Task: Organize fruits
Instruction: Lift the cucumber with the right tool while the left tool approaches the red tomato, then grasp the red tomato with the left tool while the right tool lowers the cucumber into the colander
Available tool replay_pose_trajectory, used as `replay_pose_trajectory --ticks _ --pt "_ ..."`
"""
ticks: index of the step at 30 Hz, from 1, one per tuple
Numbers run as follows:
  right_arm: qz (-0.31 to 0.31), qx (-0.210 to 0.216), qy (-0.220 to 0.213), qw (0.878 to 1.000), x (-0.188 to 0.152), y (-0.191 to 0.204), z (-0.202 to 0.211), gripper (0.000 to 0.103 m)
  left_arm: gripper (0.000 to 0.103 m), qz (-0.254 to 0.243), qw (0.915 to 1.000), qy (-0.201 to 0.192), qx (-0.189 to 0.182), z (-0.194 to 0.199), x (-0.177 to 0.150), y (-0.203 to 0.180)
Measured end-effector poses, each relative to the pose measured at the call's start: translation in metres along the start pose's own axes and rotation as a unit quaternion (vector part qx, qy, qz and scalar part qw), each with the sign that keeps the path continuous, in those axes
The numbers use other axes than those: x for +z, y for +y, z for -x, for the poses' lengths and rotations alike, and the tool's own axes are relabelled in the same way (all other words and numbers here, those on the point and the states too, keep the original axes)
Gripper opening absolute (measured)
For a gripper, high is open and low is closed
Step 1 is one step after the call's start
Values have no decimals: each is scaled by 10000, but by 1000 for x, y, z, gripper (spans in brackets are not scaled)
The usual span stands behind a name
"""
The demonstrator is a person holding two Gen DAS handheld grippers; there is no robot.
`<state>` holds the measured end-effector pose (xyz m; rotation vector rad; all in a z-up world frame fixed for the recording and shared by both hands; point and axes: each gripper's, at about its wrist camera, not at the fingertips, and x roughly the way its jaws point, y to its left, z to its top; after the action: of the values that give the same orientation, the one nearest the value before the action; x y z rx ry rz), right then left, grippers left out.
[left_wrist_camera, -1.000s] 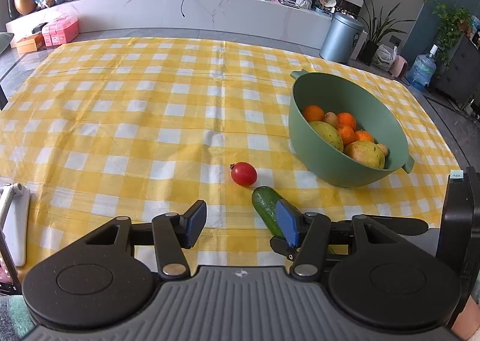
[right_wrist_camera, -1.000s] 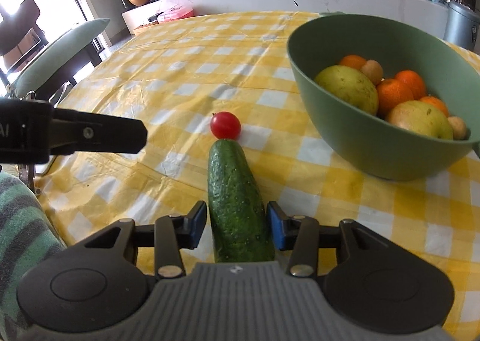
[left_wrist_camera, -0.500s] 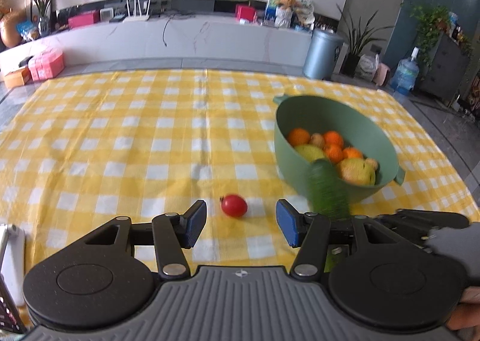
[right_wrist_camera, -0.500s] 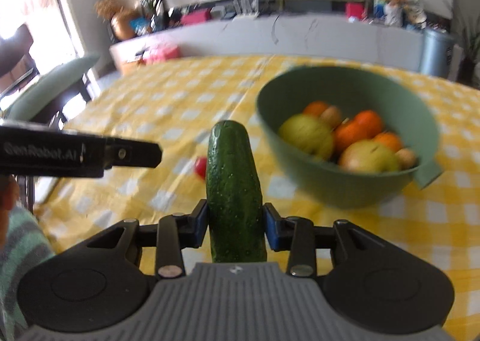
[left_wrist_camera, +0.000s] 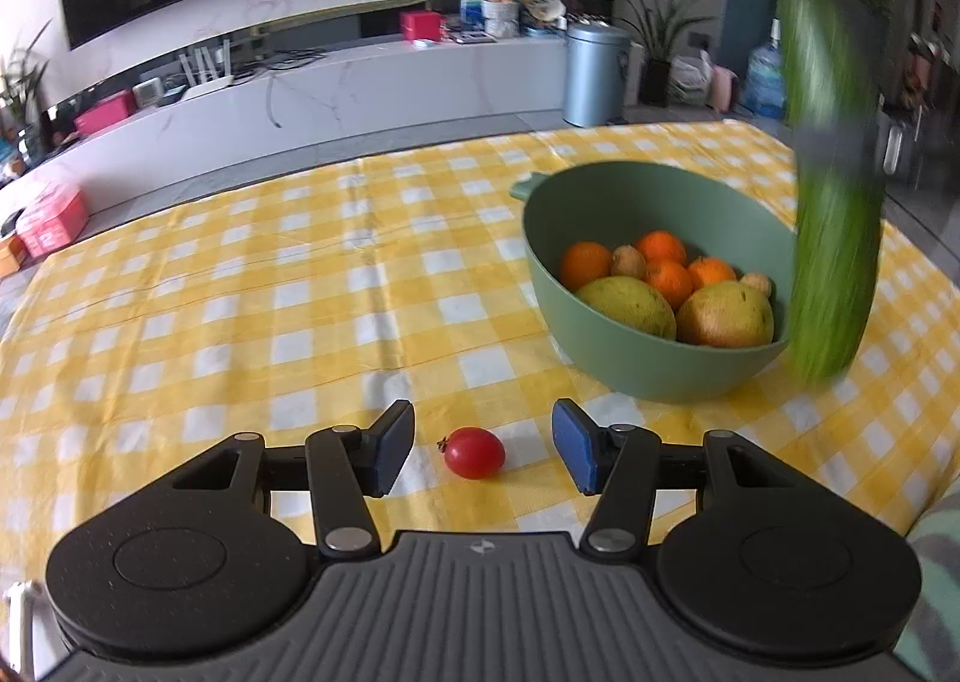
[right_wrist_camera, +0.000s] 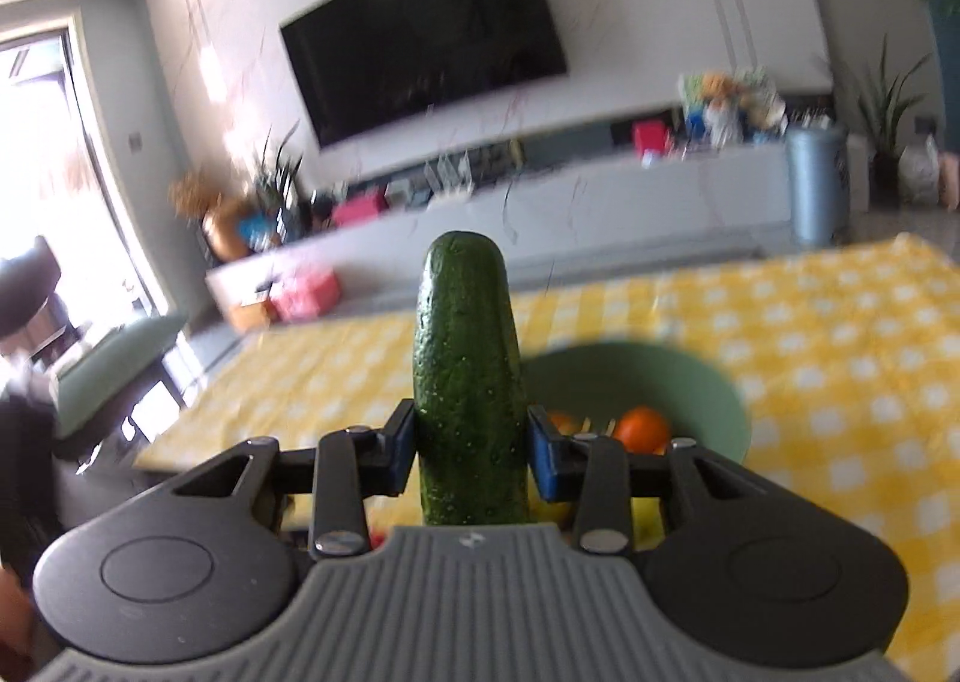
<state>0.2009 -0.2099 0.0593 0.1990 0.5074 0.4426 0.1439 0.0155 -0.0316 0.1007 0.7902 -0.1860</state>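
My right gripper (right_wrist_camera: 471, 457) has its fingers pressed on the cucumber (right_wrist_camera: 468, 376), which stands nearly upright between the pads, above the green bowl (right_wrist_camera: 729, 412). To place it well I want to carry it over the rim, tip it flat, and lower it onto the oranges (left_wrist_camera: 660, 262) and pears before loosening, so it does not roll out. My left gripper (left_wrist_camera: 483, 448) holds nothing; its fingers stand about half open, on either side of the cherry tomato (left_wrist_camera: 474, 453) on the bench (left_wrist_camera: 240, 292). I should close gently there: it looks soft and quick to roll.
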Motion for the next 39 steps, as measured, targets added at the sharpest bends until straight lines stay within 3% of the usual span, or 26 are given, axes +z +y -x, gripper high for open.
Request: replay_pose_trajectory --ticks 3,7,14,19,26,39 --pt "263 -251 -255 9990 20 0 3 35 63 -93 9999 94 -108 -15 -4 2" --pt "418 -637 -252 9968 31 -8 -15 35 63 -111 9995 263 -152 -31 -10 3" --pt "919 -1304 176 9870 9 -26 -59 35 62 -149 9988 464 -109 -46 -14 4" --pt "1414 -1722 257 9745 1 -30 -74 35 54 -126 9983 544 -161 -52 -15 3" --pt "1986 -1773 475 9627 -6 -20 -95 35 42 92 9982 565 -183 -55 -15 11" --pt "2637 -1683 638 9477 -18 -14 -118 37 35 331 9978 512 -272 -59 -13 14"
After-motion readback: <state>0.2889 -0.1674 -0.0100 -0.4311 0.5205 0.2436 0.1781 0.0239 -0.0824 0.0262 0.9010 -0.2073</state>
